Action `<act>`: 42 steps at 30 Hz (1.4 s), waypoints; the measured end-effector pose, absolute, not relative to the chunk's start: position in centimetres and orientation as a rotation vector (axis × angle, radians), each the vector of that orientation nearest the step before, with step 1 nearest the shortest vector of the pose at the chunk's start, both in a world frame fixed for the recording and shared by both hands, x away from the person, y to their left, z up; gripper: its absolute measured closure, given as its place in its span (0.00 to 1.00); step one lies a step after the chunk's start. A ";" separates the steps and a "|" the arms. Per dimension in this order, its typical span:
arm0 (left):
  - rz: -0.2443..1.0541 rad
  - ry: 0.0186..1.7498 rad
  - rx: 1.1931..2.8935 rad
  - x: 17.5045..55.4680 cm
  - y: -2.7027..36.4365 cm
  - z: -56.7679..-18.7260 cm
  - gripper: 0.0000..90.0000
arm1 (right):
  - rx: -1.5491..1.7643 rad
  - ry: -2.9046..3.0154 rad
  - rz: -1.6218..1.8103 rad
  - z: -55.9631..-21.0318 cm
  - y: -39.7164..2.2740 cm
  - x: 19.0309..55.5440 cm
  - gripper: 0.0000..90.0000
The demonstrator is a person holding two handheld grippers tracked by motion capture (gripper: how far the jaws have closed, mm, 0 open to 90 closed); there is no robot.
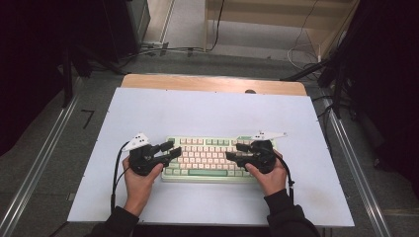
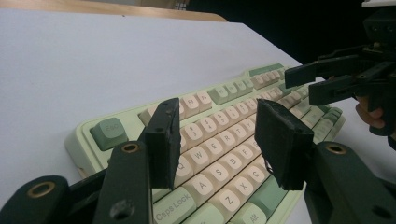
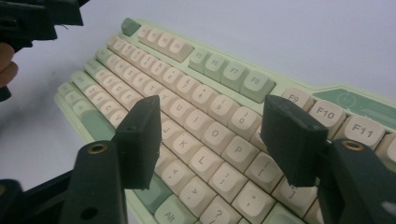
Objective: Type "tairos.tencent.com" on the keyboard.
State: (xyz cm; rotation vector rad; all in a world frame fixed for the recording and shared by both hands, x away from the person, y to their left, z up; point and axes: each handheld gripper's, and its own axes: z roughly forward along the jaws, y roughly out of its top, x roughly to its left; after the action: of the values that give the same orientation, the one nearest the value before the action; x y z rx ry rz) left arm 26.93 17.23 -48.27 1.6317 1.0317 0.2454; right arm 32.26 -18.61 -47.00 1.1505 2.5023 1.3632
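A pale green keyboard (image 1: 207, 159) with cream keys lies flat at the middle of the white sheet. My left gripper (image 1: 171, 148) hovers over its left end, jaws pointing right. In the left gripper view the left gripper (image 2: 215, 137) stands open above the letter keys (image 2: 219, 158), gripping nothing. My right gripper (image 1: 234, 151) hovers over the keyboard's right end, jaws pointing left. In the right gripper view the right gripper (image 3: 212, 135) is open over the keyboard (image 3: 196, 102), nothing between its pads. Each gripper view shows the other gripper, the right gripper (image 2: 327, 79) and the left gripper (image 3: 37, 18), facing it.
The white sheet (image 1: 207, 111) covers a wooden table (image 1: 212, 83), with bare sheet all round the keyboard. Metal rails (image 1: 42, 163) run along both sides. Cables (image 1: 163, 49) lie on the floor beyond the far edge. Dark stands flank the table.
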 end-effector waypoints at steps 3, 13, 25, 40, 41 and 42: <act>0.244 1.031 1.633 26.9 17.2 -48.3 0.58 | 1.148 2.502 1.373 -46.8 -18.7 31.9 0.38; 0.244 1.030 1.633 26.9 17.3 -48.2 0.58 | 1.151 2.524 1.386 -46.8 -18.8 31.4 0.38; 0.243 1.029 1.639 26.9 17.2 -48.3 0.57 | 1.050 2.539 1.382 -47.0 -18.0 30.3 0.88; 0.237 1.027 1.645 26.9 17.1 -48.4 0.58 | 0.993 2.632 1.355 -48.1 -15.9 30.0 0.97; 0.237 1.028 1.645 26.9 17.1 -48.4 0.58 | 0.990 2.635 1.346 -48.2 -15.8 30.0 0.97; 0.237 1.028 1.646 26.9 17.1 -48.4 0.57 | 0.991 2.637 1.338 -48.2 -15.7 30.0 0.97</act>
State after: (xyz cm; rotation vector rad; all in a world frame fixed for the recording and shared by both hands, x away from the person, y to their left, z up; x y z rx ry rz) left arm 26.93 17.13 -48.39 1.6458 1.0279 0.2367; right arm 30.04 -15.71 -48.24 0.9911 2.6369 1.3380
